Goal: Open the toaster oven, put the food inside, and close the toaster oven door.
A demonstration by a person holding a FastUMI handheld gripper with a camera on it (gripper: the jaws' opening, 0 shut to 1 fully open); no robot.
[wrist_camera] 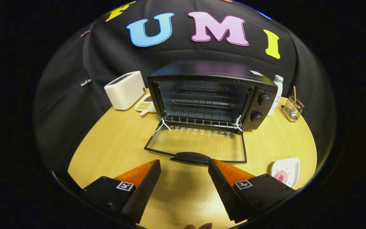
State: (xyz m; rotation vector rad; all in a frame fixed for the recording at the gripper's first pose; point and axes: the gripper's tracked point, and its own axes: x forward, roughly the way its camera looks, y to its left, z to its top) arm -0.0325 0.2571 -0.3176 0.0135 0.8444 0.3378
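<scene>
A black toaster oven (211, 92) stands at the back of the round wooden table (113, 143), its glass door (199, 144) folded down flat toward me. The wire rack (199, 111) inside is bare. The door's black handle (191, 156) lies just ahead of my fingertips. My gripper (184, 168) is open, nothing between its fingers. To the right of the right finger sits a white plate (289, 170) holding a pink piece of food (281, 176).
A white toaster (125, 90) stands left of the oven, with a small dish of grains (145, 104) beside it. A white bottle (275, 95) and a wire holder (292, 109) stand to the oven's right. Bare tabletop lies under my fingers.
</scene>
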